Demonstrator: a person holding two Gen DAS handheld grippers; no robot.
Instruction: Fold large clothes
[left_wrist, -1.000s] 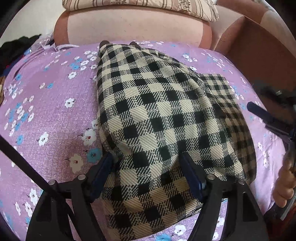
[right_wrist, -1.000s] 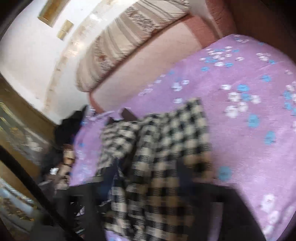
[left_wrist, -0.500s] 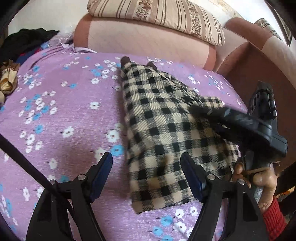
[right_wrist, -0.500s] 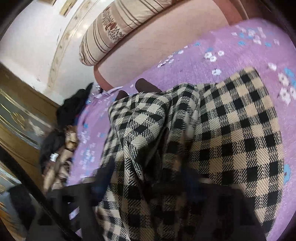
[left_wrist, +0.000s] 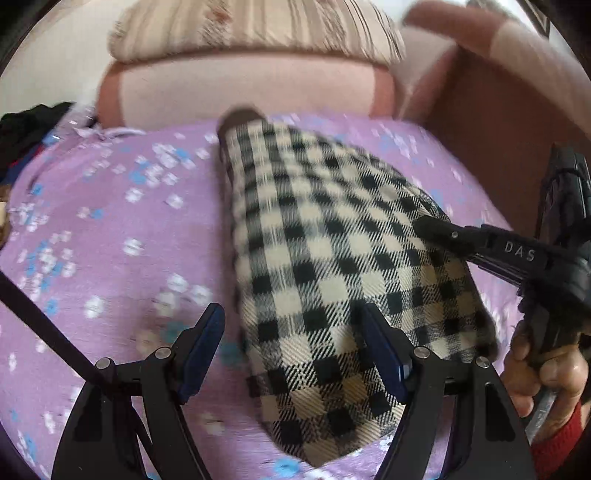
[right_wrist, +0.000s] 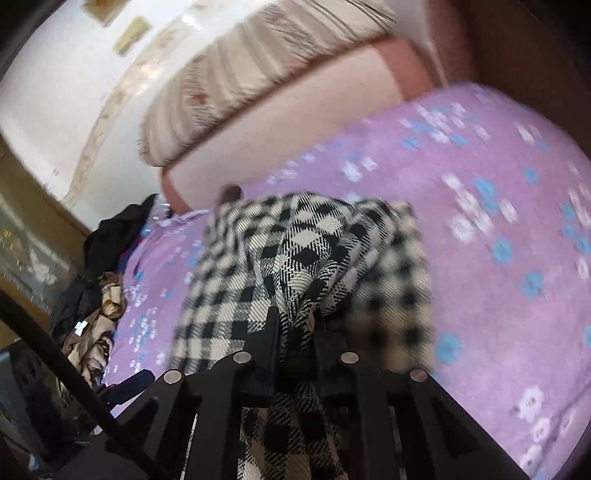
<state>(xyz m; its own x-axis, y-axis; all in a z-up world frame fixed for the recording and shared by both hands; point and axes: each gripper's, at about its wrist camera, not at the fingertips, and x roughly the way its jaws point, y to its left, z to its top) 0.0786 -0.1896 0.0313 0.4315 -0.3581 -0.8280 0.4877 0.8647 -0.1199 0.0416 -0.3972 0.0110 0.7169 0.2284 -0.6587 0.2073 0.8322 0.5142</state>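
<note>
Since the earlier frame, we note the right gripper (right_wrist: 293, 321) has just been closing its jaws, and they now pinch a bunched ridge of the checked garment (left_wrist: 332, 266) between them. We find the garment lying lengthwise on the purple floral cover (left_wrist: 122, 229), already narrowed to a long strip, its far end near the sofa back (left_wrist: 240, 88). The left gripper (left_wrist: 295, 350) hovers with jaws wide apart over the near end, gripping nothing. We judge the step in hand to be lifting the right-hand edge for another fold. To do it well, we advise confirming the pinch takes every layer, raising it gently, and having the left gripper steady the near end so the strip does not skew.
</note>
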